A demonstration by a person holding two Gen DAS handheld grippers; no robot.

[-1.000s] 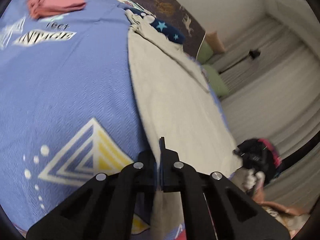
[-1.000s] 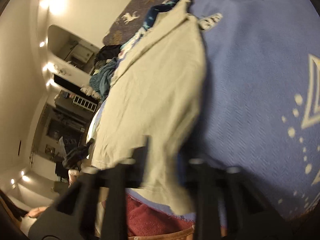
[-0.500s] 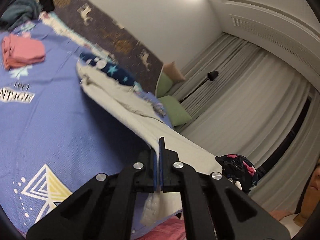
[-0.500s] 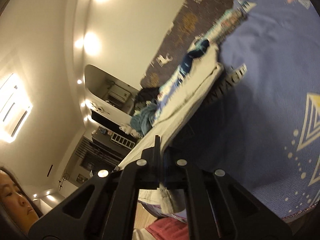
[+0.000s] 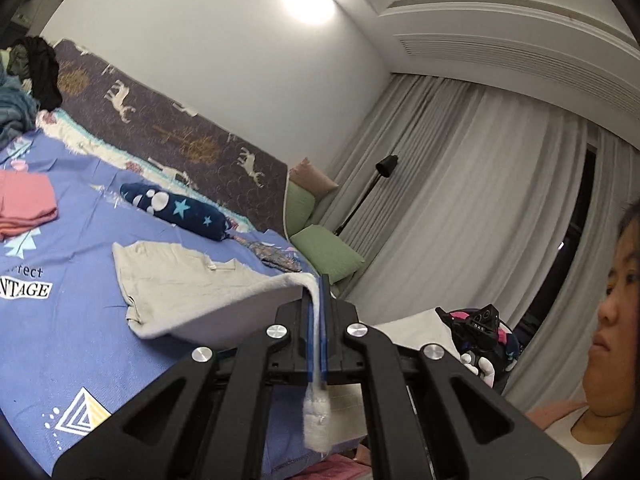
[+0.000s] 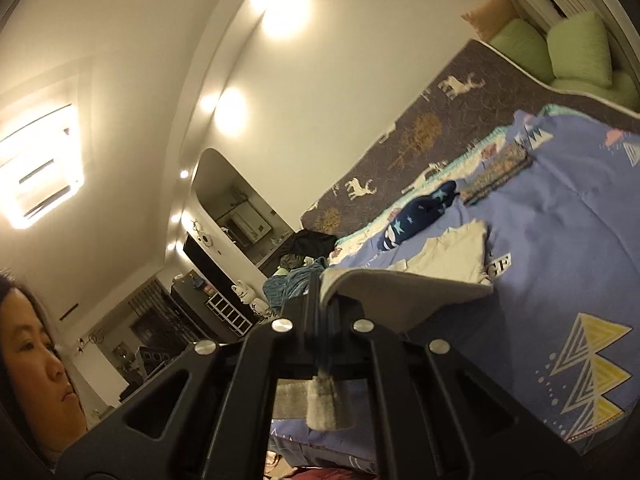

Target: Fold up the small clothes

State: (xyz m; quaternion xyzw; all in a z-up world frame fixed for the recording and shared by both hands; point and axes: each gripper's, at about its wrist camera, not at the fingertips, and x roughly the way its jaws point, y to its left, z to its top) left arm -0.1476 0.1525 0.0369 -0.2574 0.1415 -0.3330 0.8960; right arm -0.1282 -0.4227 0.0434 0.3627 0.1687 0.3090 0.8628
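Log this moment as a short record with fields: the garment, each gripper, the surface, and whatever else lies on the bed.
garment: beige garment, near edge lifted, far end lying on the bed
left gripper: shut on the beige garment's edge
right gripper: shut on the beige garment's edge
surface: blue bedspread with printed triangles
also on bed: folded pink clothes; navy star-print roll
fold: not yet made

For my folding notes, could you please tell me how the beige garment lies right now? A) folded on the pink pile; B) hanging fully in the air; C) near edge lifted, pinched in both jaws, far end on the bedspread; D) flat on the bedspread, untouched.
C: the beige garment runs from the blue bedspread up into the shut left gripper and right gripper.
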